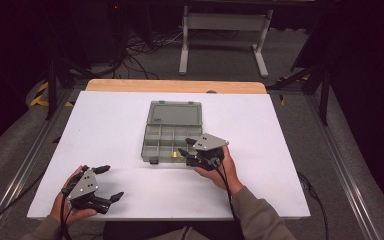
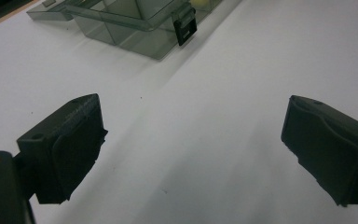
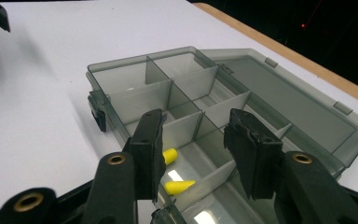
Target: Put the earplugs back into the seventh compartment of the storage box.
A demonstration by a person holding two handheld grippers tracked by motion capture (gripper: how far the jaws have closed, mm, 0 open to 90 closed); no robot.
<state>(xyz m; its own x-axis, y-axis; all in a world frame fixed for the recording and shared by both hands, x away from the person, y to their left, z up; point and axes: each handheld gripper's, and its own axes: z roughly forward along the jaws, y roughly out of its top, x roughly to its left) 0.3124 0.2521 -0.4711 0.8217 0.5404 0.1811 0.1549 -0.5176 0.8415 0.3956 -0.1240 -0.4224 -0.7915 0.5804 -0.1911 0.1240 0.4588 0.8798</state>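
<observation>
Smoky grey, see-through plastic organiser box mid-table on a white tabletop, lid folded flat behind, thin dividers forming small compartments. Two yellow earplugs lying in a near-edge compartment. Right gripper poised over that compartment, jaws parted, clamping nothing. Left gripper low near the table's front left, well apart from the box, jaws spread wide.

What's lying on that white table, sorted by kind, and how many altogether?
Clear grey compartment box, lid open: 1
Yellow earplugs inside it: 2
Hand-held grippers, left and right, both with jaws apart: 2
Total: 5
</observation>
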